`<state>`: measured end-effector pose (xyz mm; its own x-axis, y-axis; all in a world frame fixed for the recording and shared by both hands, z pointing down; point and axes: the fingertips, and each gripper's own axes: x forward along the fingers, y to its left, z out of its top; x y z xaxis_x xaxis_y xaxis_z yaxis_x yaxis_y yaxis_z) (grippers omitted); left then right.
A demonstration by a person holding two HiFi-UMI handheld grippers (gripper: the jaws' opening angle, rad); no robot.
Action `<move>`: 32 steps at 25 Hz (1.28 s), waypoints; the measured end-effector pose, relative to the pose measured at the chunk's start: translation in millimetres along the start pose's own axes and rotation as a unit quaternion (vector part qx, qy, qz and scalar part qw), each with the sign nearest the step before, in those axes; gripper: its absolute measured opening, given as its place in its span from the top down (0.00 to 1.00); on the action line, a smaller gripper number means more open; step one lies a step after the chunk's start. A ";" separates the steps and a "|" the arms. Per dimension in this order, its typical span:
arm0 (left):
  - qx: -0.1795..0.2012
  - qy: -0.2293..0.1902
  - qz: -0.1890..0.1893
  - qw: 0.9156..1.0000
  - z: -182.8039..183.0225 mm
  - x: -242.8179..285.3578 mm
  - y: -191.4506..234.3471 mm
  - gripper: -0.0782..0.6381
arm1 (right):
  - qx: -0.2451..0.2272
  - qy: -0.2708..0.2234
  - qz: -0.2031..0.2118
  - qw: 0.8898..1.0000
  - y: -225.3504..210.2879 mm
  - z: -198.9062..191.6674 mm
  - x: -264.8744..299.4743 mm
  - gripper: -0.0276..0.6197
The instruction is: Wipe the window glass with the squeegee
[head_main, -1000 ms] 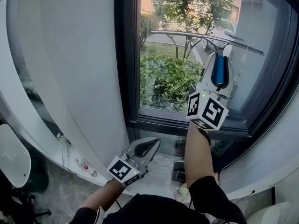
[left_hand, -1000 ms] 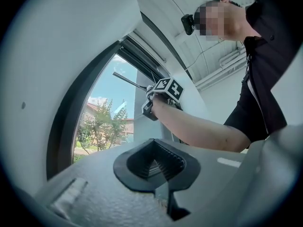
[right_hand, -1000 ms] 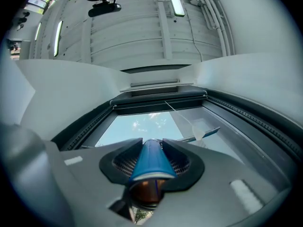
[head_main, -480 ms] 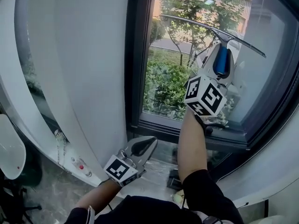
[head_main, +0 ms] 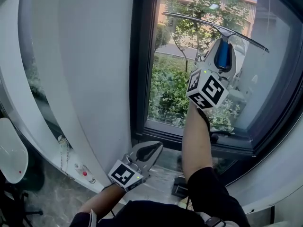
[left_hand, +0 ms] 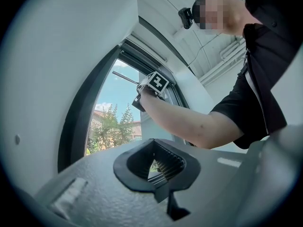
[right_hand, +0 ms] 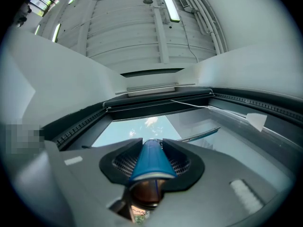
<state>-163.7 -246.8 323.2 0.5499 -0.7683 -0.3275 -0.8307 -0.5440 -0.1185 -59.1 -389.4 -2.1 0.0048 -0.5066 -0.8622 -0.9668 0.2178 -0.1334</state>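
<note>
The squeegee's blue handle (head_main: 222, 56) sits between the jaws of my right gripper (head_main: 223, 47), which is shut on it and raised against the window glass (head_main: 175, 79). Its long blade (head_main: 213, 28) lies on the upper pane, slanting down to the right. In the right gripper view the blue handle (right_hand: 150, 162) fills the jaws of the right gripper (right_hand: 151, 148), with the blade (right_hand: 201, 135) showing beyond against the glass (right_hand: 137, 126). My left gripper (head_main: 147, 152) hangs low by the wall, shut and empty. In the left gripper view my left gripper (left_hand: 156, 167) points up at the raised right gripper (left_hand: 142, 96).
A dark window frame (head_main: 139, 70) borders the pane, with a sill (head_main: 189, 134) below. A white curved wall panel (head_main: 80, 79) stands to the left, with a chain and red button (head_main: 84, 172) at its foot. A white rounded object (head_main: 10, 157) is at far left.
My right gripper has carried the squeegee higher up the glass, and the blade now slants more steeply. The left gripper has stayed about where it was.
</note>
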 end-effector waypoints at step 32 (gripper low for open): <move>-0.014 0.010 -0.016 1.000 -11.8 -5.7 -7.5 0.89 | -0.021 0.031 0.008 0.999 5.3 -28.2 -25.5 0.76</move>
<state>-159.6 -242.3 337.0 0.5784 -0.7567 -0.3047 -0.8097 -0.5780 -0.1017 -71.6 -398.9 32.9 -0.0247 -0.5539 -0.8322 -0.9763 0.1922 -0.0990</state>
